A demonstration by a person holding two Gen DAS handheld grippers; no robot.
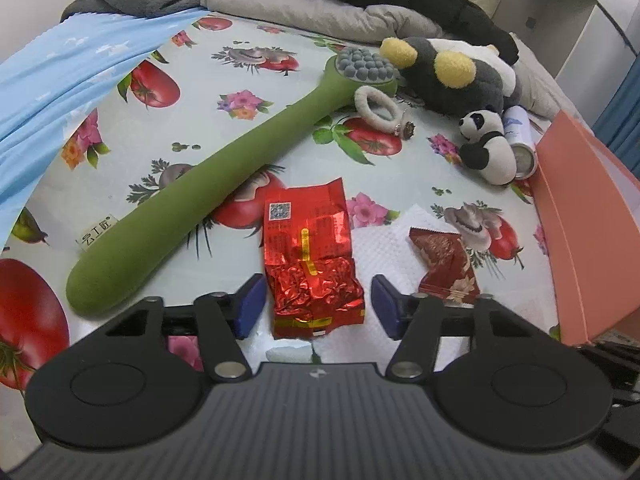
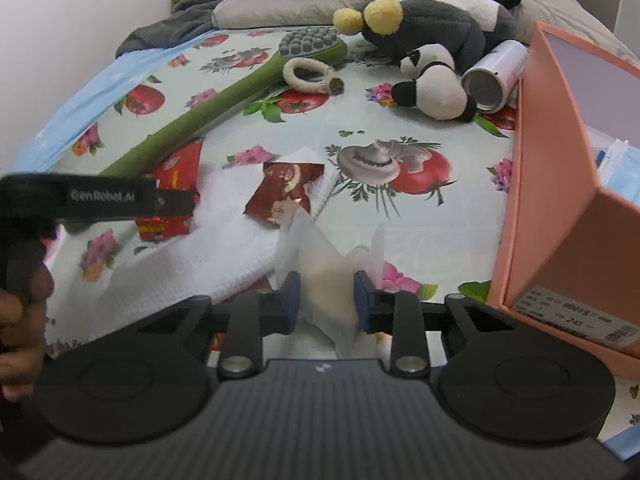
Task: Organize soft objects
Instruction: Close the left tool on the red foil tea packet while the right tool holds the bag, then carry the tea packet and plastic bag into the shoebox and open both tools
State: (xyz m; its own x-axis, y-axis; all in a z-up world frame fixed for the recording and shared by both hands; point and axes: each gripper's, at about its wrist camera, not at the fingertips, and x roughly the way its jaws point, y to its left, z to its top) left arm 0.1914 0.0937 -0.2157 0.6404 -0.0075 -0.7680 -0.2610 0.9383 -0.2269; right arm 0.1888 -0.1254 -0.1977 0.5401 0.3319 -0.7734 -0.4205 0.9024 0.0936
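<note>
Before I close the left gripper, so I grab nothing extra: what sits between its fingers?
Only the red foil packet lies between the left gripper fingers, lying on white paper towel; the left wrist view shows it.

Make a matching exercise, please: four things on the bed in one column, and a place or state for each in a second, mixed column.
1. red foil packet
2. white tissue
3. small panda toy
4. hair tie

a. leaning on the silver can
b. pinched in the right gripper
c. beside the massager head
d. between the left gripper pads, untouched

Pairs: 1-d, 2-b, 3-a, 4-c
</note>
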